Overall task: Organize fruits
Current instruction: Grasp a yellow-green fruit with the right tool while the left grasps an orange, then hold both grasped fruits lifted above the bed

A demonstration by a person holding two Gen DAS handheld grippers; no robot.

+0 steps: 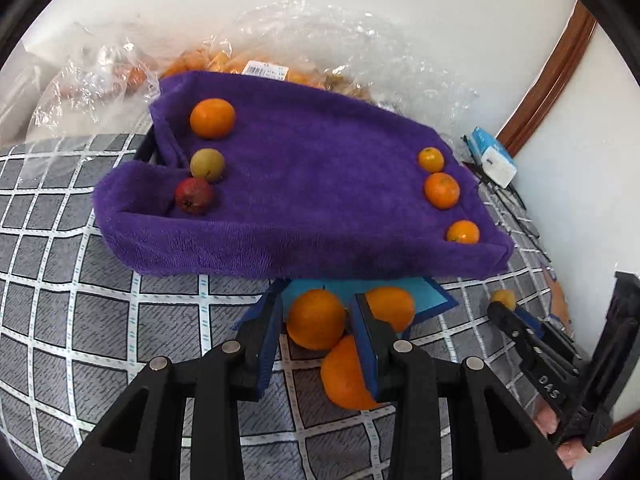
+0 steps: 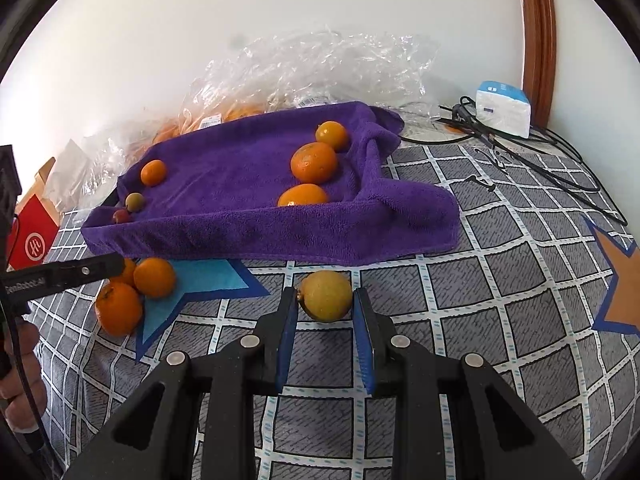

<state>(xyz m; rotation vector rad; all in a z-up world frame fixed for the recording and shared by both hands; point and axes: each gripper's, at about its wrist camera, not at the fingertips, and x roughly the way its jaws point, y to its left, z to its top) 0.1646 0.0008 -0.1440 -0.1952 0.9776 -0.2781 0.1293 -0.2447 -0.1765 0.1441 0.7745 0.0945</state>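
Between the blue pads of the right hand-held gripper (image 2: 325, 304) sits a yellow fruit (image 2: 326, 296), round and lemon-like, resting on the checked bedcover (image 2: 500, 280); both pads appear to press its sides, so the jaws are pinching it at its widest part. The left hand-held gripper (image 1: 316, 320) has its pads on either side of one orange (image 1: 315, 319) in a cluster of three on the bedcover, seemingly gripping it, with a second orange (image 1: 394, 306) just past its right pad and a third (image 1: 344, 376) beneath that pad. Ahead of both lies the purple towel (image 1: 300, 200), draped over what looks like a tray, holding rows of small fruits along two edges. These fruits are likely light, firm yet bruisable, with smooth rind that may slip; a hold across the middle, pads squarely opposite, seems safest. Being round, they may roll on the soft bedcover once released or nudged.
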